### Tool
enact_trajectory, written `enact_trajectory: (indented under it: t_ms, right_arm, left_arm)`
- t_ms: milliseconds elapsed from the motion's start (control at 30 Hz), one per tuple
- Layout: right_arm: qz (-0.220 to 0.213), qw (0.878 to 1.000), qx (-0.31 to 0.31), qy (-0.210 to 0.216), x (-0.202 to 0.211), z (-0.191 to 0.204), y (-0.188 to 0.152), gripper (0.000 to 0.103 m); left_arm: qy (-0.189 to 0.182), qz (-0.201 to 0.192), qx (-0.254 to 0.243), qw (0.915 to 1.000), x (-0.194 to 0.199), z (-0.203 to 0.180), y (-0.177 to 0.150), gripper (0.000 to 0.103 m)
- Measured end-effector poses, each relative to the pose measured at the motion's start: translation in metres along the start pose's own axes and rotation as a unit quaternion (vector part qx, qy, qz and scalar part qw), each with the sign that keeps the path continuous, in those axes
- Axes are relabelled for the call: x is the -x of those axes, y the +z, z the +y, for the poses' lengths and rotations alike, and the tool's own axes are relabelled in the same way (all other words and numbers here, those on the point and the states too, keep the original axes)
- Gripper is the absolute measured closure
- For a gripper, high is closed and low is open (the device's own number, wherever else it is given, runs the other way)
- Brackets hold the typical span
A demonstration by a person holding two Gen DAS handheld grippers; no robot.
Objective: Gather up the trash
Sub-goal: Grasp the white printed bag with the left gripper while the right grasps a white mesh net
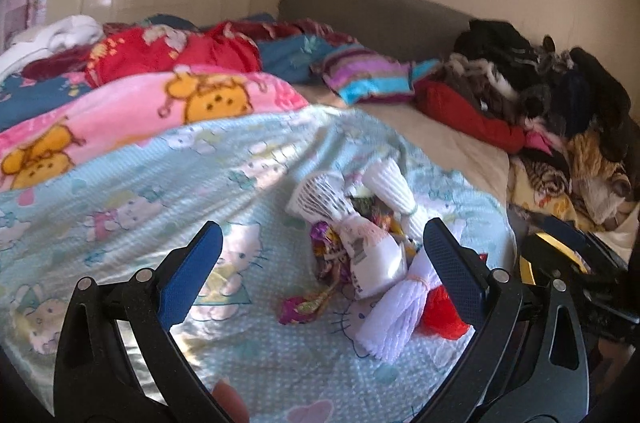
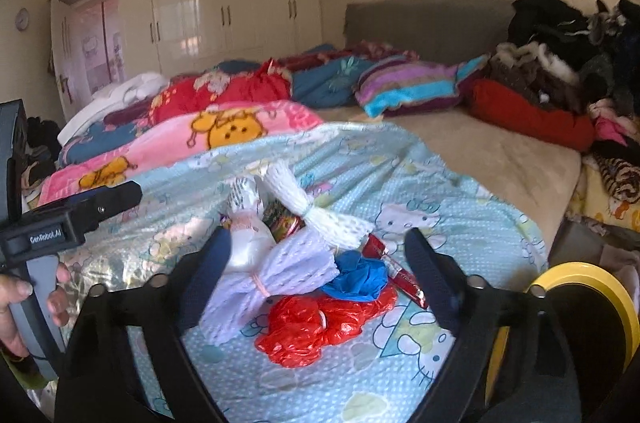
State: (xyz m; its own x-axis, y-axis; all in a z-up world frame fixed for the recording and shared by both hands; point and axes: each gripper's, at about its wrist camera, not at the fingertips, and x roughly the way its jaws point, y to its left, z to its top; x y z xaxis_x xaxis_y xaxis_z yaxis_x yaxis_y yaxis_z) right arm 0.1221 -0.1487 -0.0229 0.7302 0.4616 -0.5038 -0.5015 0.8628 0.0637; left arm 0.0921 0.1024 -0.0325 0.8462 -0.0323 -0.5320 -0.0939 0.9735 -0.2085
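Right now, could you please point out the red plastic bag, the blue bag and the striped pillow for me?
Red plastic bag (image 2: 320, 323): right wrist view, crumpled middle.
Blue bag (image 2: 360, 275): right wrist view, top folds.
Striped pillow (image 2: 412, 89): right wrist view, purple stripe at centre.

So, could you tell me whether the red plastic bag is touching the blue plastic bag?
Touching. The right wrist view shows the blue plastic bag lying directly against the upper edge of the red plastic bag, with no blanket visible between them.

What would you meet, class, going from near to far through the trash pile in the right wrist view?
Crumpled red plastic bag → crumpled blue plastic bag → knotted white foam net sleeve → pink cartoon-bear fleece blanket → grey padded headboard.
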Motion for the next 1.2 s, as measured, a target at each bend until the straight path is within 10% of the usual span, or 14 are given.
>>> enact_trajectory:
  t_ms: [400,700,900,1200]
  right_arm:
    - [0.076,0.996,0.02,0.047,-0.059,-0.003,0.004,0.034]
    - [0.115,0.991,0.011,0.071,-0.088,-0.005,-0.002,0.071]
    - [0.101,0.991,-0.014,0.088,-0.081,-0.009,-0.011,0.097]
    - [0.069,0.992,-0.021,0.1,-0.056,-0.003,-0.018,0.098]
  left_arm:
    - [-0.061,0.098,0.024,0.9931,-0.061,-0.002,0.0,0.046]
    - [-0.095,0.151,0.074,0.9812,-0.096,-0.002,-0.008,0.052]
    - [-0.107,0.175,0.097,0.9739,-0.113,-0.005,-0.011,0.052]
    - [-0.102,0.18,0.089,0.9743,-0.115,-0.014,-0.016,0.087]
